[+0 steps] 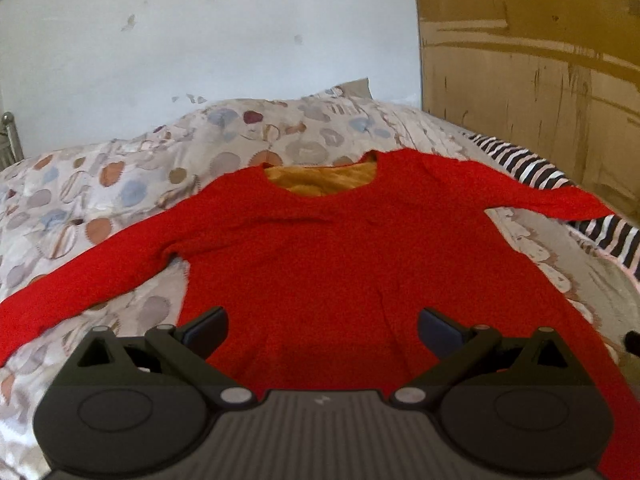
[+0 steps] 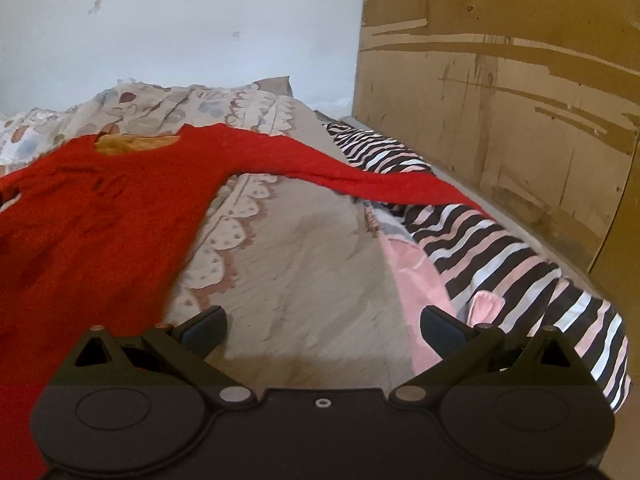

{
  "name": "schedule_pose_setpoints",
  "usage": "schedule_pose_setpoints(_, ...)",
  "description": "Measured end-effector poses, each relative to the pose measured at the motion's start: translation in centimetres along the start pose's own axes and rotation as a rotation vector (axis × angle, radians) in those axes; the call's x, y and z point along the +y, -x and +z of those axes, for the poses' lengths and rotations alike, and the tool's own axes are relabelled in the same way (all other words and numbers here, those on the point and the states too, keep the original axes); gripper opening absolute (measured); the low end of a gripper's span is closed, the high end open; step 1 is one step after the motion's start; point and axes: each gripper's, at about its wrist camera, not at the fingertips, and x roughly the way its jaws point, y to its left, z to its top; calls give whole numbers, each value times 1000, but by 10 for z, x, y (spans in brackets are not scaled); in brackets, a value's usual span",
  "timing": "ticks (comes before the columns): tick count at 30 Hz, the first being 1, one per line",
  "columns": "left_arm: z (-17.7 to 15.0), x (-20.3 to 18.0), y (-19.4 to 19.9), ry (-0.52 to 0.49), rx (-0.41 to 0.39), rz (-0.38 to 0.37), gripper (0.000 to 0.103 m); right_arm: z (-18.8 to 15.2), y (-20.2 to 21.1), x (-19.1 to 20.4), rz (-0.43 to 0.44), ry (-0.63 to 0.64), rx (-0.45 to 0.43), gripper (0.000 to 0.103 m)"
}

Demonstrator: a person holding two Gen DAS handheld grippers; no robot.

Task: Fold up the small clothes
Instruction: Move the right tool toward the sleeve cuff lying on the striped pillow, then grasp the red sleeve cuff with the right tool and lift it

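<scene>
A red long-sleeved top (image 1: 320,248) lies flat on the bed, face up, neck away from me, with an orange lining showing at the neckline (image 1: 324,180). Both sleeves are spread out sideways. My left gripper (image 1: 322,326) is open and empty, hovering over the top's lower hem. In the right wrist view the top (image 2: 92,216) lies to the left and its right sleeve (image 2: 360,176) stretches across to the striped cloth. My right gripper (image 2: 322,326) is open and empty over the bedcover, right of the top's hem.
A patterned bedcover (image 1: 120,184) covers the bed. A black, white and pink striped cloth (image 2: 500,248) lies bunched along the right side. A brown cardboard panel (image 2: 500,100) stands at the right, a pale wall (image 1: 220,48) behind. A metal bedpost (image 1: 8,136) shows at far left.
</scene>
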Motion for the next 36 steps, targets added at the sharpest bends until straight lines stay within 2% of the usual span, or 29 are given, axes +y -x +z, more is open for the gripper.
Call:
schedule_pose_setpoints(6,8,-10,-45,31,9,-27,103,5,-15,-4,-27,27,-7,103)
schedule_pose_setpoints(13,-1,-21,-83,53,4,-36,103,12,-32,-7,-18,45,-46,103)
schedule_pose_setpoints(15,-6,-23,-91,64,20,-42,103,14,-36,-15,23,-6,-65,103)
schedule_pose_setpoints(17,-14,-23,-97,78,24,-46,103,17,-40,-27,108,-99,-73,103)
schedule_pose_setpoints(19,-19,-23,-98,82,3,-44,103,21,-46,-43,190,-203,-52,103)
schedule_pose_setpoints(21,-22,-23,-97,84,-13,-45,103,27,-52,-56,231,-262,-44,103)
schedule_pose_setpoints(26,-30,-22,-98,91,-41,-54,102,54,-73,-88,165,-297,-28,103)
schedule_pose_setpoints(32,-33,-25,-98,72,-49,-36,103,87,-138,-149,113,-425,70,103)
schedule_pose_setpoints(36,-34,-25,-98,73,-56,-36,103,106,-184,-190,25,-527,119,103)
